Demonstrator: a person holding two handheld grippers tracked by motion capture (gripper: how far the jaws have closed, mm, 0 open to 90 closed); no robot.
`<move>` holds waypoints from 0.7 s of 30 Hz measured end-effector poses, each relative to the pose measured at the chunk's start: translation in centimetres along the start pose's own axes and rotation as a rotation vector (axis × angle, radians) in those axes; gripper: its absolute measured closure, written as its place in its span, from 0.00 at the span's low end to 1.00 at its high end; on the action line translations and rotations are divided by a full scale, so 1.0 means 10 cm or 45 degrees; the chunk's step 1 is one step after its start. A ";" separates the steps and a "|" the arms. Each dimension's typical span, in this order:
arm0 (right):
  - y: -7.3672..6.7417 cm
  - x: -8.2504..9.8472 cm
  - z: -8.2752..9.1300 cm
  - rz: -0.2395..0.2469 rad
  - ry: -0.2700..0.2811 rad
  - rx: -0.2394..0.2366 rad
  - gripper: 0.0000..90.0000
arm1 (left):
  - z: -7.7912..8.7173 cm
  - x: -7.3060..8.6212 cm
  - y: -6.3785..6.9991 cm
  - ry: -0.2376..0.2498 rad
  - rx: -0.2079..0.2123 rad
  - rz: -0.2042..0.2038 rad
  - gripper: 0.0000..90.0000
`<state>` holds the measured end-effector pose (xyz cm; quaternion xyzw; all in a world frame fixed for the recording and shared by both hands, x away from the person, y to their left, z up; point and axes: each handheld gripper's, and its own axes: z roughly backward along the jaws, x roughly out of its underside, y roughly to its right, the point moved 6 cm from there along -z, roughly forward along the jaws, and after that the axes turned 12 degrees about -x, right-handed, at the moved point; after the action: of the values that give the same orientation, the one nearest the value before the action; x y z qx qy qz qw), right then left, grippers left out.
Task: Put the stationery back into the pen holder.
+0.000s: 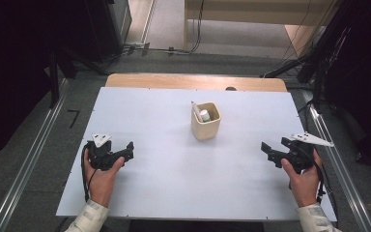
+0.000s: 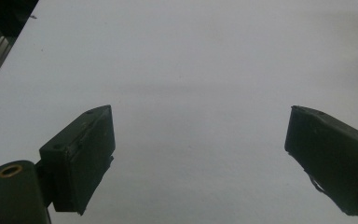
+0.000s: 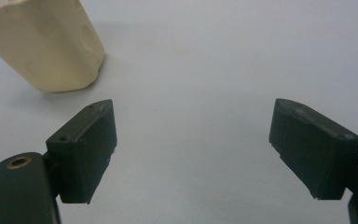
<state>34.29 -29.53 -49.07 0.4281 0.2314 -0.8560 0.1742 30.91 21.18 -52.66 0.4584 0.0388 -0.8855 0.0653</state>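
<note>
The cream cup [image 1: 206, 121], holding what may be a pen and small bottle, stands at the frame's centre on the white worktop [image 1: 174, 183], both grippers, left [image 1: 125, 151] and right [image 1: 266, 151], spread wide, empty, flanking it, seemingly poised to reach.

The left gripper [image 2: 200, 154] holds its two black block-shaped jaws wide apart, with nothing between them, above a plain white counter [image 2: 191, 60]. The counter's edge crosses the upper left corner.
</note>
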 end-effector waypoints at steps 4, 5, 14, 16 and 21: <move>0.03 0.02 0.05 -0.004 0.003 0.012 0.15 | 0.02 0.01 0.00 0.003 0.002 -0.004 0.10; 0.03 0.03 0.06 -0.004 0.003 0.013 0.15 | 0.03 0.02 0.00 0.003 0.003 -0.006 0.10; 0.12 0.09 0.19 -0.020 0.015 0.042 0.15 | 0.08 0.04 0.01 0.025 -0.018 -0.052 0.10; 0.13 0.10 0.21 -0.024 0.018 0.048 0.15 | 0.09 0.04 0.02 0.030 -0.022 -0.067 0.10; 0.18 0.13 0.25 -0.032 0.016 0.067 0.15 | 0.10 0.07 0.02 0.024 -0.017 -0.073 0.10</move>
<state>32.82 -32.52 -49.30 0.4350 0.2155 -0.8612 0.1505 29.78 20.76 -52.66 0.4649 0.0587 -0.8824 0.0425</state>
